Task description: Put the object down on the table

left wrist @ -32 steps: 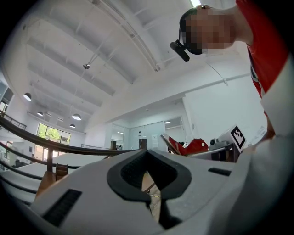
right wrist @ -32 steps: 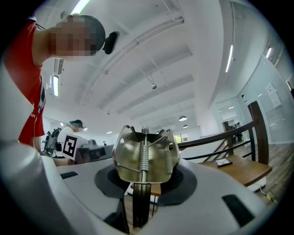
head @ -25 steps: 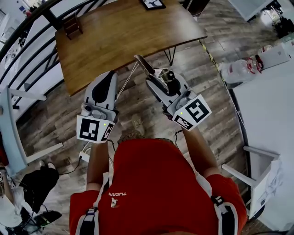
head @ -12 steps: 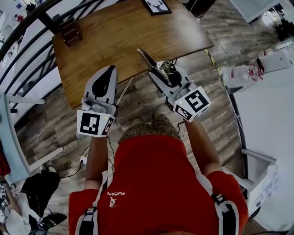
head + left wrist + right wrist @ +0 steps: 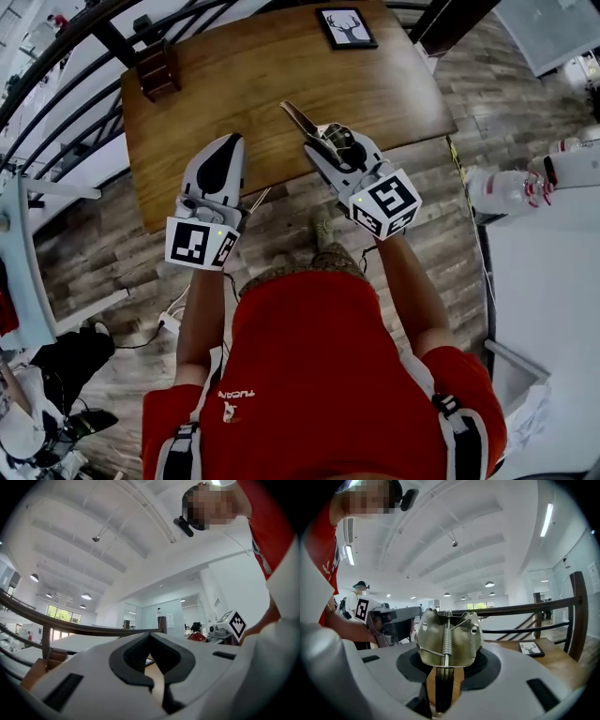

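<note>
Clip in hand, not yet on surface
My right tool [image 5: 323, 148] grips the clip [image 5: 298, 116], long axis toward upper left over the surface [image 5: 244, 66]; left tool [image 5: 228, 145] closed, empty.

Framed deer picture [image 5: 346, 27] lying flat at the far side. Small dark wooden rack [image 5: 157, 69] well left of it, just beside the black railing [image 5: 56, 66]. Grey plank floor [image 5: 441, 234]. White desk [image 5: 553, 309] on the right, clear bottle [image 5: 502, 187] at its edge. Power strip [image 5: 172, 319] and cables on the floor, left.
</note>
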### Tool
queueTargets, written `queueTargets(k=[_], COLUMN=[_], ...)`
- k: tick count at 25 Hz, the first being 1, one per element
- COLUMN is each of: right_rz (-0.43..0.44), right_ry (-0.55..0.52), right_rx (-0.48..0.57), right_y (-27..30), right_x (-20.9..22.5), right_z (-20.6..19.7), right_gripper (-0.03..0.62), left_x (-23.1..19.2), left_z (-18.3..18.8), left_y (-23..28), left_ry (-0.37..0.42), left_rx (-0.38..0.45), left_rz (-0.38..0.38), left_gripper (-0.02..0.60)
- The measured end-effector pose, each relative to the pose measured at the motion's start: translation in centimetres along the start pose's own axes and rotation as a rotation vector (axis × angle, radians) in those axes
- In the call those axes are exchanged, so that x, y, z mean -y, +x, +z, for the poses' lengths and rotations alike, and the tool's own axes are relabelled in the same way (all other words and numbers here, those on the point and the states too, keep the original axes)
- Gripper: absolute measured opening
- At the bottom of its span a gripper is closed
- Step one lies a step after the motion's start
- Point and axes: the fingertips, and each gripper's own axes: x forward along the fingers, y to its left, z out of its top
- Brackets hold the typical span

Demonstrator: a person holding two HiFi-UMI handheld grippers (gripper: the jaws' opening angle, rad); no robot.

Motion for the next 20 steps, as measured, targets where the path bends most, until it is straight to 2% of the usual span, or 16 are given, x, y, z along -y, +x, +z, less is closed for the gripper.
queueTargets(k=[11, 16, 20], right_rz=[0.118, 0.156, 0.165], right_ry=[0.01, 0.013, 0.013], right_rx=[-0.208, -0.322, -0.398], right_y=[6.3, 8.4, 9.9], right_x=[10.0, 12.8, 13.6], right_z=[-6.8, -10.4, -13.3], right_gripper=[0.153, 0.153, 0.153], left_x=[-2.8, -3.7, -4.5], left_z=[-4.4, -6.3, -8.3], left_y=[7.6, 9.5, 10.3], left_ry=[-0.001, 0.005, -0.005], left_rx=[-0.032, -0.05, -0.08], left_rz=[0.187, 0.26, 0.284], left_gripper=[0.009, 0.009, 0.009])
